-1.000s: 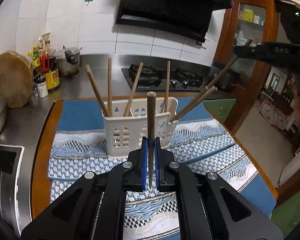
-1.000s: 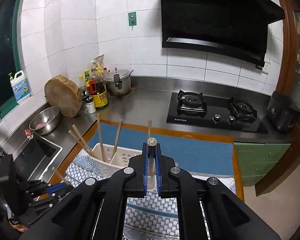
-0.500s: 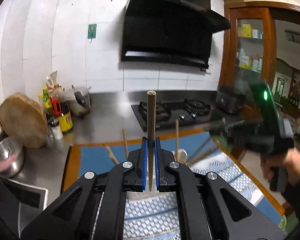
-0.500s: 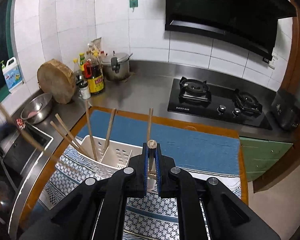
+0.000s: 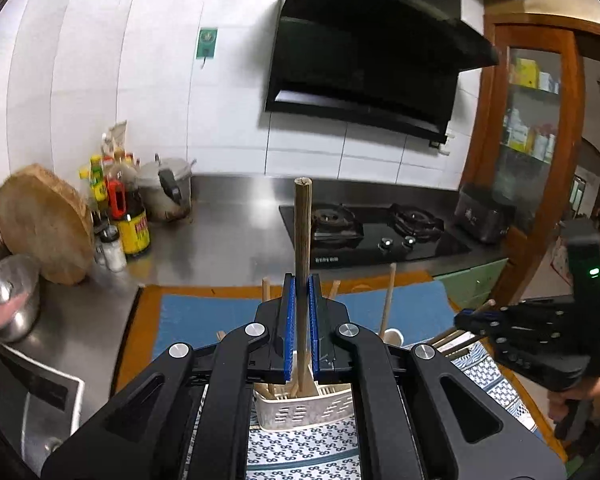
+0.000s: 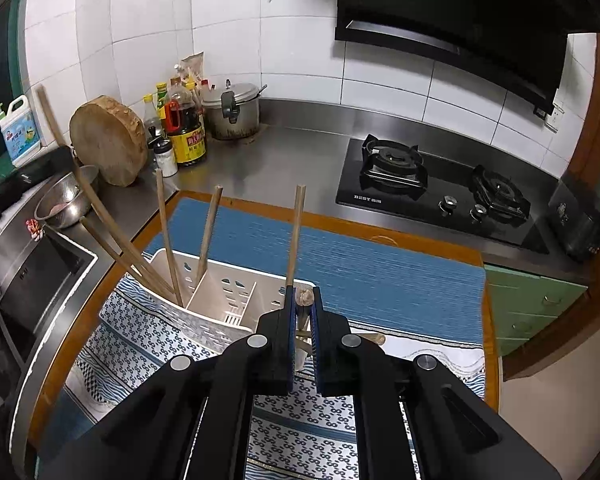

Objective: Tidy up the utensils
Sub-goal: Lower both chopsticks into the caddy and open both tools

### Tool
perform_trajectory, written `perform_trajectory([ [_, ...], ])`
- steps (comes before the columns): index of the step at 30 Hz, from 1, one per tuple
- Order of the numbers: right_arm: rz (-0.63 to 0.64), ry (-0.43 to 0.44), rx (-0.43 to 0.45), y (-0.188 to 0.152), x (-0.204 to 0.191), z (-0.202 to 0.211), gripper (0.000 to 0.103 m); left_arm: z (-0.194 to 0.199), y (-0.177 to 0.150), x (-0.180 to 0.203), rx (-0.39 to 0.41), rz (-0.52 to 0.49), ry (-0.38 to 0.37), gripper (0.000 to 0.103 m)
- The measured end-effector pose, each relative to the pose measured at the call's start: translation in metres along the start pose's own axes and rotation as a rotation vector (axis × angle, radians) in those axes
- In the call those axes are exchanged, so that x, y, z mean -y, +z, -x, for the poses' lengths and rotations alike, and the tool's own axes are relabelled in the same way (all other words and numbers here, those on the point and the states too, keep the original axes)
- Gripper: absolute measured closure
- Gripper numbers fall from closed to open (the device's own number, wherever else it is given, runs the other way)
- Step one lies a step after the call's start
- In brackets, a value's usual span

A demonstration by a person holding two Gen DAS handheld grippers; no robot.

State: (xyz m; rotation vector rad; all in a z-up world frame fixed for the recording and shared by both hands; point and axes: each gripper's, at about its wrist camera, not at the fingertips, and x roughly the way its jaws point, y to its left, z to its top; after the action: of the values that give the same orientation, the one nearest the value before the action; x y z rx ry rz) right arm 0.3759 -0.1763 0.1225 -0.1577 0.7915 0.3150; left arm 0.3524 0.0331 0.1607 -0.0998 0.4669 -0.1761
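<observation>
My left gripper [image 5: 301, 292] is shut on a brown wooden chopstick [image 5: 302, 240] held upright; its lower end reaches into the white slotted utensil holder [image 5: 300, 410] just below. My right gripper [image 6: 302, 300] is shut on another wooden chopstick [image 6: 303, 297], seen end-on, over the right end of the holder [image 6: 224, 292]. Several chopsticks [image 6: 166, 236] stand leaning in the holder. The right gripper also shows in the left wrist view [image 5: 532, 340], at the right, with chopsticks beside its tip.
The holder stands on patterned cloths [image 6: 316, 412] over a blue mat [image 6: 360, 264] on a wooden board. A gas hob [image 6: 436, 188], a steel bowl [image 6: 66, 200], a round chopping block [image 6: 108, 146], bottles [image 6: 184, 128] and a pot [image 6: 232, 110] lie behind. A sink [image 6: 28, 276] lies left.
My left gripper has come down over the holder, and its chopstick's lower end now sits inside. My right gripper has dropped closer to the holder's right end, still gripping its chopstick.
</observation>
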Motion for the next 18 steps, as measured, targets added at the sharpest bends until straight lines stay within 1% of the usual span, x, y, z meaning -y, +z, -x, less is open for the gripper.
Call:
perform_trajectory([
  [6, -0.003, 0.004, -0.006, -0.002, 0.002, -0.004, 0.096, -0.029, -0.015, -0.01, -0.063, 0.035, -0.008, 0.098],
  [11, -0.005, 0.009, -0.004, -0.003, 0.002, -0.005, 0.094, -0.04, -0.022, -0.01, -0.095, 0.035, -0.019, 0.098],
  [15, -0.002, 0.009, 0.005, -0.002, 0.001, 0.0, 0.081, -0.043, -0.028, -0.005, -0.111, 0.016, -0.017, 0.097],
  [18, 0.0, 0.004, 0.013, -0.001, 0.001, 0.005, 0.077, -0.042, -0.028, -0.002, -0.108, 0.001, -0.013, 0.095],
])
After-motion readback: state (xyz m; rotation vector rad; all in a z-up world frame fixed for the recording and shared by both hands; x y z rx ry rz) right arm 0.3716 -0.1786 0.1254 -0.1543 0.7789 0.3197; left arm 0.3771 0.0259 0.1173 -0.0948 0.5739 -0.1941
